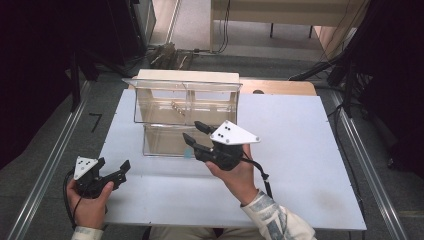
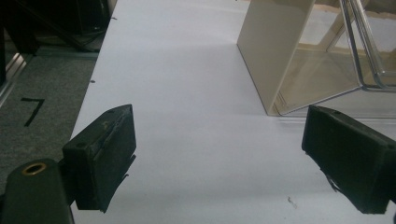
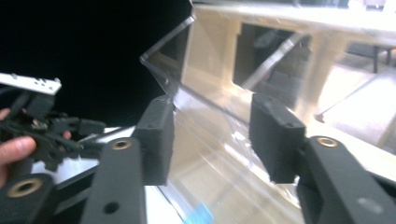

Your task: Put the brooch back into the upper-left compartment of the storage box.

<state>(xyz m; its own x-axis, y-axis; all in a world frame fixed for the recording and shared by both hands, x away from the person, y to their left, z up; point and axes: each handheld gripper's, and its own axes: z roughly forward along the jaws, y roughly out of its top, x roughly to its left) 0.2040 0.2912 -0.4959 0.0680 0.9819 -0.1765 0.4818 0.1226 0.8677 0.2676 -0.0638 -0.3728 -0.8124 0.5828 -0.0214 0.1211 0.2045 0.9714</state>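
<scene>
The right gripper (image 1: 194, 132), jaws apart and empty, hangs at the front of the clear two-tier bin (image 1: 185, 110) at mid-table, while the left gripper (image 1: 120, 167) rests wide open near the white table's (image 1: 300, 165) front-left corner.

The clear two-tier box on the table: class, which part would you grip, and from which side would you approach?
Probably the lower drawer's clear front panel, approached from the person's side. That face is toward the right tongs, which stand open just in front of it, and its thin upright edge suits a two-jaw pinch. The upper tier's flap juts out at the top, so coming down from above looks awkward.
</scene>
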